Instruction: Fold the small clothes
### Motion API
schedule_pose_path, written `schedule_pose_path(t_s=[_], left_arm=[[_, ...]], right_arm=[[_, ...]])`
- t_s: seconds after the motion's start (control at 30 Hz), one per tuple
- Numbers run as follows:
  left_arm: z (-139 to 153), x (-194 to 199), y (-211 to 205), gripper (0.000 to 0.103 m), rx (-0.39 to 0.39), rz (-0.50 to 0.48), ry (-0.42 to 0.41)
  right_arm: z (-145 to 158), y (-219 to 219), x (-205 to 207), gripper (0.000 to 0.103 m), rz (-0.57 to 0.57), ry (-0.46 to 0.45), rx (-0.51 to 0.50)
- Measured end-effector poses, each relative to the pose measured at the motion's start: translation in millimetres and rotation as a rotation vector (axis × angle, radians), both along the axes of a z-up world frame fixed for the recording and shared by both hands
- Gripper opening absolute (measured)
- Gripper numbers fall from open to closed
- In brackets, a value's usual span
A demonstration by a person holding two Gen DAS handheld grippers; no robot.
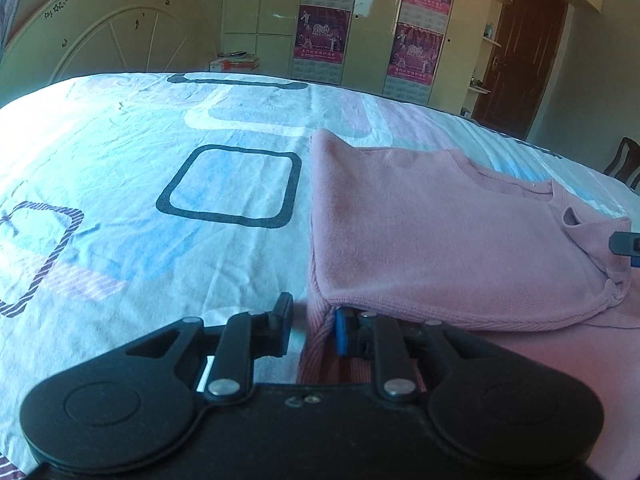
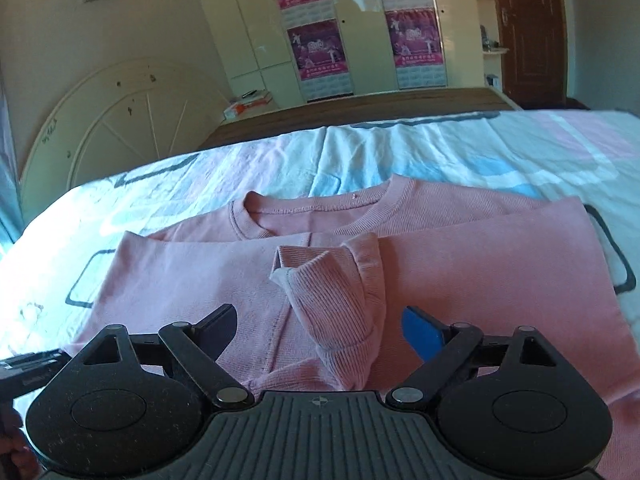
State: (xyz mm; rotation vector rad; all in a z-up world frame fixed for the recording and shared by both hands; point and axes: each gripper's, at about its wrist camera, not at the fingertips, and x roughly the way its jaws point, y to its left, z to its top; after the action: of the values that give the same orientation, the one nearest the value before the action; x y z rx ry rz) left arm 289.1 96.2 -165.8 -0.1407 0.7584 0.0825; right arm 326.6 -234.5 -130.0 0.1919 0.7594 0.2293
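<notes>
A small pink sweater (image 2: pixel 460 272) lies flat on the bed, neck away from me, both sides folded inward. A ribbed sleeve cuff (image 2: pixel 340 312) lies bunched on its middle. My right gripper (image 2: pixel 320 330) is open, with the cuff between its fingers and touching neither. In the left wrist view the sweater (image 1: pixel 440 232) fills the right side. My left gripper (image 1: pixel 314 326) is at the sweater's ribbed hem corner (image 1: pixel 316 344), jaws narrowly apart with the hem edge between them. The right gripper's tip (image 1: pixel 626 244) shows at the right edge.
The bed sheet (image 1: pixel 140 160) is white and blue with dark square outlines. A white headboard (image 2: pixel 120 128) stands on the left. Wardrobes with purple posters (image 2: pixel 316 48) and a brown door (image 2: pixel 532 28) are beyond the bed. A chair (image 1: pixel 624 160) stands at the far right.
</notes>
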Motion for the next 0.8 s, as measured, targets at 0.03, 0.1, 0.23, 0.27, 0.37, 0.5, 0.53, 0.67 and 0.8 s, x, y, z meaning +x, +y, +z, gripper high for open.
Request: schedule_pose_path(t_s=[0.03,0.1,0.23,0.27,0.37,0.5,0.53,0.67,0.8], left_arm=[[-0.4,0.2,-0.1,0.021,0.004,-0.002,0.0],[-0.6,0.7,-0.6,0.021,0.007,-0.004,-0.001],[-1.0,1.0,0.3,0.021,0.004,-0.003,-0.007],[-1.2,0.9,0.4,0.021,0.005,-0.005,-0.008],[-1.5,-0.1,1.3,0.021,0.002,-0.01,-0.008],[-0.1,-0.7,1.5,0.021,0.007,-0.026,-0.002],[0.4,-0.4,1.8,0.022,0.009,-0.029,0.003],[3.5,1.3,5.6,0.026,-0.02,-0.036,0.028],[4.1,3.1,5.2,0.027,-0.02,-0.031,0.036]], right_arm=[[-0.9,6.5,3.1,0.075,0.004,-0.013,-0.036],[-4.2,13.7,10.4,0.012,0.022,0.003,-0.065],[0.3,-7.7,2.3,0.01,-0.043,-0.013,-0.018],[2.6,-20.3,-2.7,0.01,-0.088,-0.014,0.008],[-1.0,-59.2,-14.6,0.009,-0.2,0.037,0.05],[-7.5,-87.0,-25.7,0.009,-0.259,0.088,0.026],[-7.4,-91.6,-28.0,0.009,-0.266,0.094,0.032],[-5.9,-102.2,-26.4,0.074,-0.265,0.101,0.128],[-8.9,-80.1,-12.7,0.096,-0.191,0.085,0.101]])
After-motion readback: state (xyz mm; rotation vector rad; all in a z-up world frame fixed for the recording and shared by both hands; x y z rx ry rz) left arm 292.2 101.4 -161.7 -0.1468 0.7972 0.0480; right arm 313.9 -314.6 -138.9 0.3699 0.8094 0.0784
